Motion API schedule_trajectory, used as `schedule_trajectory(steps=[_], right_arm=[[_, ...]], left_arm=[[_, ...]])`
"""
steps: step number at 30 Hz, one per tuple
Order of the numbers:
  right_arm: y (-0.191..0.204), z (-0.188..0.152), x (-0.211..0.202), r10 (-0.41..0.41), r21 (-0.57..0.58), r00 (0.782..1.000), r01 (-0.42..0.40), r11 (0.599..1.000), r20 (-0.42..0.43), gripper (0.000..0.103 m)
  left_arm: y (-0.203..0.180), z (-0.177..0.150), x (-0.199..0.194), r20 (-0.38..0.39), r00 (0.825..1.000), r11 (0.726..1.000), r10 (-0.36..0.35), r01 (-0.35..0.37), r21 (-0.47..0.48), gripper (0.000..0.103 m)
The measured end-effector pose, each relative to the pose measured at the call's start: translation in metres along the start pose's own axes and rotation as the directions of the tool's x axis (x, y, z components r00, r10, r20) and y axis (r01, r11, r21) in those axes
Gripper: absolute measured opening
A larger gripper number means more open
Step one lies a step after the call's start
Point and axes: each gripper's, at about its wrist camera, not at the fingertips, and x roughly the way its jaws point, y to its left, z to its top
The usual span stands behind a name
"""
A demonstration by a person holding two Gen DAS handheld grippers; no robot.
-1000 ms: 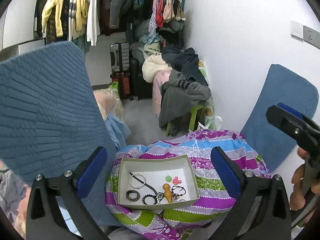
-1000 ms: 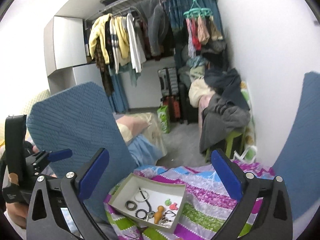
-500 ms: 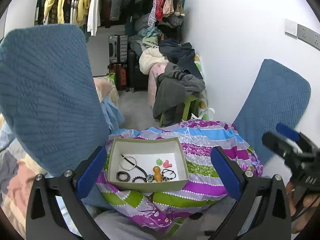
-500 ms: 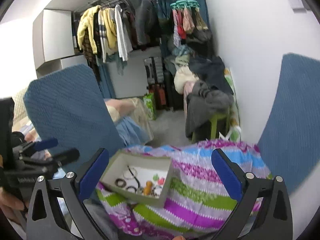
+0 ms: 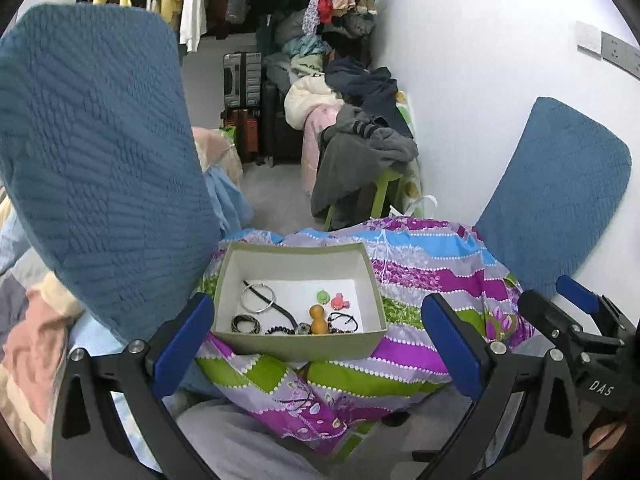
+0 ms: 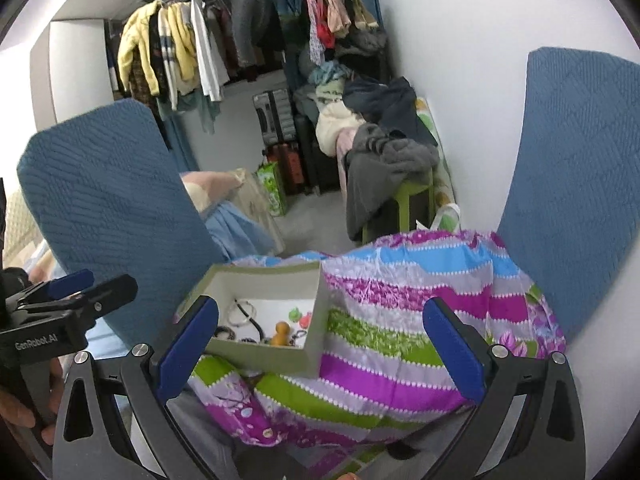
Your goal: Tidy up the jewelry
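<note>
An olive cardboard box (image 5: pixel 298 346) (image 6: pixel 264 354) rests on a striped purple, green and blue cloth (image 5: pixel 420 280) (image 6: pixel 400 312). Inside lie a silver ring bangle (image 5: pixel 258 298), a dark braided band (image 5: pixel 245 323), a black cord, a wooden peg figure (image 5: pixel 317 318) (image 6: pixel 281 333), and small green (image 5: pixel 322 295) and pink (image 5: pixel 339 301) charms. My left gripper (image 5: pixel 316 340) is open, held back from the box's near wall. My right gripper (image 6: pixel 320 342) is open too, above the cloth to the right of the box. Both hold nothing.
Two blue quilted cushions stand up, one to the left (image 5: pixel 92 152) and one against the right wall (image 5: pixel 552 208). Beyond the cloth is grey floor, a green stool under piled clothes (image 5: pixel 360 152), suitcases (image 5: pixel 244 96) and a rack of hanging garments.
Both grippers have pulled back and tilted downward, so the box and cloth sit higher in each view. The box and its contents have not moved. Both grippers stay open.
</note>
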Motion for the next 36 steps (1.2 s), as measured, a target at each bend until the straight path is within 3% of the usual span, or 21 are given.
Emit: schedule_trajectory(steps=[14,36], right_arm=[[-0.002,-0.010,0.005,-0.023,0.001,1.000,0.023,1.000,0.004,0.103],[-0.001,-0.022,0.012,-0.055,-0.014,0.998,0.054,0.998,-0.021,0.103]], left_arm=[[0.004,-0.020,0.018,-0.070,0.997,0.999,0.043,-0.044,-0.005,0.103],[0.002,-0.025,0.024,-0.124,0.992,0.999,0.023,-0.027,-0.029,0.103]])
